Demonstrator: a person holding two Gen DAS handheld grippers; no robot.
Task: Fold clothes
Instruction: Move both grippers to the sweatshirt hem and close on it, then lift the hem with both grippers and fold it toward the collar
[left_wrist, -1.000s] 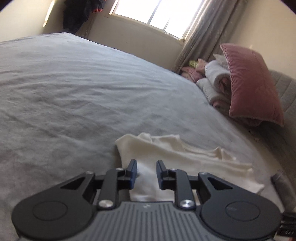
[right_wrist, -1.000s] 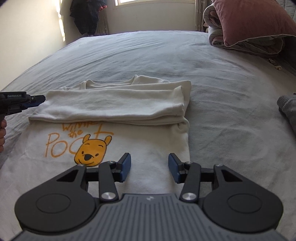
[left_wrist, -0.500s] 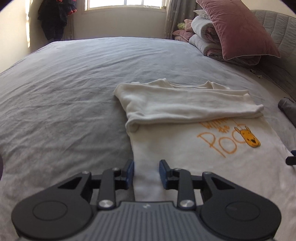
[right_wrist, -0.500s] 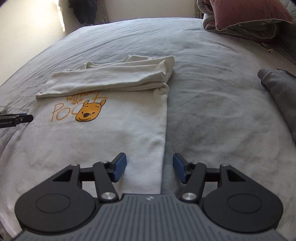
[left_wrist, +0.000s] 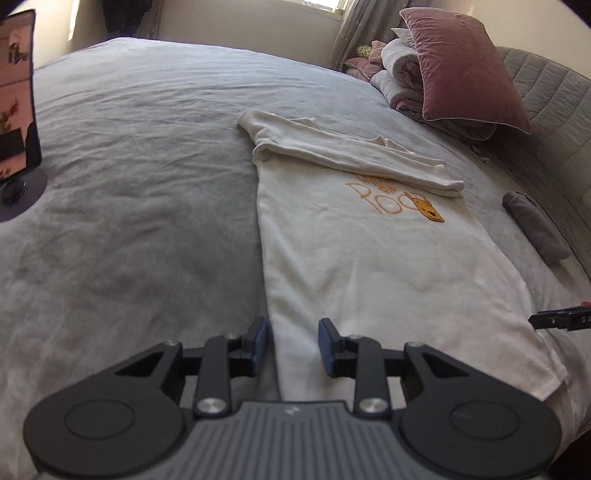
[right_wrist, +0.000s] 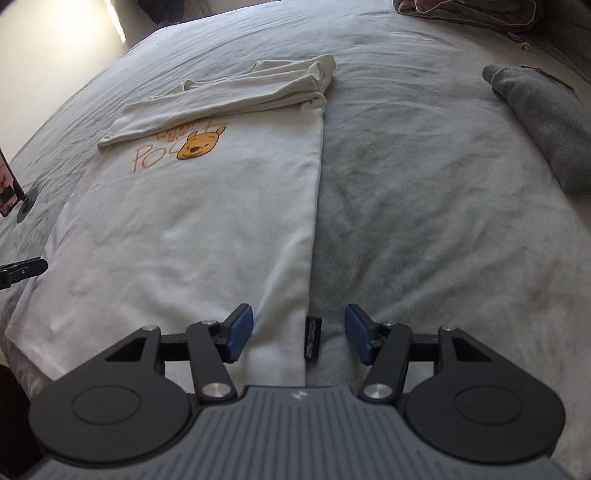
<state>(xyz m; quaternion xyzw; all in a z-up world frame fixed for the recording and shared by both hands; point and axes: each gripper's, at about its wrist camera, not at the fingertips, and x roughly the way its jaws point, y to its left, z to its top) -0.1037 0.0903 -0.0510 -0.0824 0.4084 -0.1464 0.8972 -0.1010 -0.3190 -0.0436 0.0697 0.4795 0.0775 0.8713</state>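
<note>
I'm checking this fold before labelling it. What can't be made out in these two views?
- Cream cotton T-shirt: its orange lettering is partly hidden under the folded sleeves, both views.
- Its bottom hem: hidden behind the left gripper and right gripper.
- Small black side tag: print too small, right wrist view.
- Rolled grey cloth: cut off by the right wrist frame edge.

A cream T-shirt (left_wrist: 369, 266) lies flat on the grey bedspread, its top part folded down into a narrow layered band (right_wrist: 251, 92) across the chest. Just below that band shows an orange bear face (right_wrist: 201, 144) beside orange lettering, partly covered. The lower body lies smooth, side edges straight. A small dark tag (right_wrist: 312, 336), probably a side-seam label, sticks out near the hem.
</note>
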